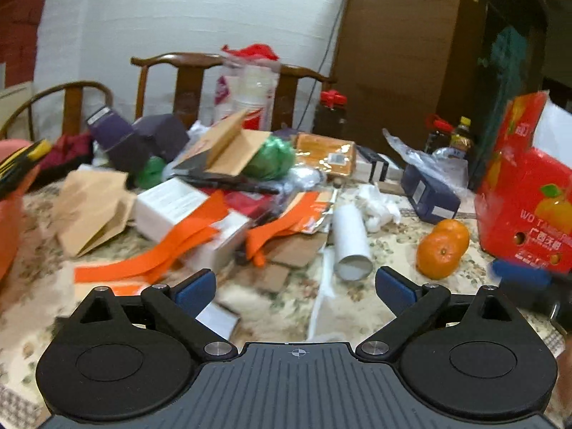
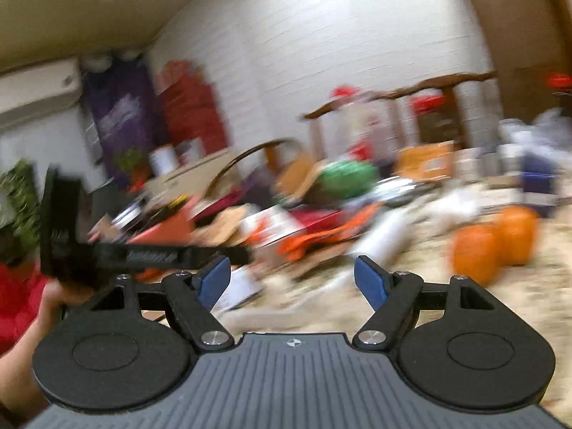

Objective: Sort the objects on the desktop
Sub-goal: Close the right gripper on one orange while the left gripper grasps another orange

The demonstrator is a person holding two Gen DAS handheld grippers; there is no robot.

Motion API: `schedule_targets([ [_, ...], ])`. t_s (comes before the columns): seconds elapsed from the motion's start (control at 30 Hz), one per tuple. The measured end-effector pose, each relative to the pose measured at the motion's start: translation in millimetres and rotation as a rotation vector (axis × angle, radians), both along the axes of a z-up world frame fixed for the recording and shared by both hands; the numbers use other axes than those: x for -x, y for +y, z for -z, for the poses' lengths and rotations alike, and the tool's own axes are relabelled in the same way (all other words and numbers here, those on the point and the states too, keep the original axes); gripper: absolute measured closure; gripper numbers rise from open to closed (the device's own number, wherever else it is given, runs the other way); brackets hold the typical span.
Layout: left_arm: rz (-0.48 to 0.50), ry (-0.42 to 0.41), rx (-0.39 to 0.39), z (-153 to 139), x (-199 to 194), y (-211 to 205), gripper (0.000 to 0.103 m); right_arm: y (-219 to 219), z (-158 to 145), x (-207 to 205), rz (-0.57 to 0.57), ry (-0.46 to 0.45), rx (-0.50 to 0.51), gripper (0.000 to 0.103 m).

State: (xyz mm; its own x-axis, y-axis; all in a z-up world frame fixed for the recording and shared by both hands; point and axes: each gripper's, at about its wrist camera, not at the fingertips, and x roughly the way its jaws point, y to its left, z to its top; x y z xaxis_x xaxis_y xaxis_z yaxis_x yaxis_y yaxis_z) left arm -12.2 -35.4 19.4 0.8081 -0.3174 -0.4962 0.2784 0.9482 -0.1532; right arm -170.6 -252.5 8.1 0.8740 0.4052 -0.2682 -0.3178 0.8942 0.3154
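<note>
From the left wrist, the left gripper (image 1: 295, 287) is spread wide and empty; a white tube (image 1: 351, 237) lies just above centre, two oranges (image 1: 443, 248) at right. From the right wrist, blurred, the right gripper (image 2: 292, 282) gapes empty, oranges (image 2: 495, 239) at right.

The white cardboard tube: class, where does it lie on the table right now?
In the left wrist view the white cardboard tube lies near centre on the floral tablecloth, between the orange ribbon strips and two round oranges.

Matt cardboard tube (image 1: 350, 237), glossy red carton (image 1: 529, 200), wooden chairs (image 1: 186, 82)
</note>
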Motion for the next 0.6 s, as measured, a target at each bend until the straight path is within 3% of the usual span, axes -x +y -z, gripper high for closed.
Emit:
schedule_targets([
  [0.13,0.039,0.021,0.007,5.6,-13.1,-26.5,0.002,-43.0,-1.0,2.2,0.266,-0.077,0.105,0.017],
  [0.23,0.092,0.020,-0.024,12.1,-20.6,-55.9,0.002,-72.7,2.1,-17.5,0.380,-0.020,0.096,0.017],
  [0.37,0.164,-0.012,-0.120,23.7,-26.1,-104.9,0.002,-101.7,14.5,-54.9,0.388,0.085,0.034,0.017],
  [0.53,0.220,-0.067,-0.175,34.1,-35.7,-145.8,0.002,-111.7,24.1,-98.9,0.374,0.185,-0.009,0.019],
  [0.6,0.221,-0.072,-0.189,37.3,-43.8,-157.5,0.002,-109.7,24.6,-112.7,0.368,0.220,-0.003,0.024],
])
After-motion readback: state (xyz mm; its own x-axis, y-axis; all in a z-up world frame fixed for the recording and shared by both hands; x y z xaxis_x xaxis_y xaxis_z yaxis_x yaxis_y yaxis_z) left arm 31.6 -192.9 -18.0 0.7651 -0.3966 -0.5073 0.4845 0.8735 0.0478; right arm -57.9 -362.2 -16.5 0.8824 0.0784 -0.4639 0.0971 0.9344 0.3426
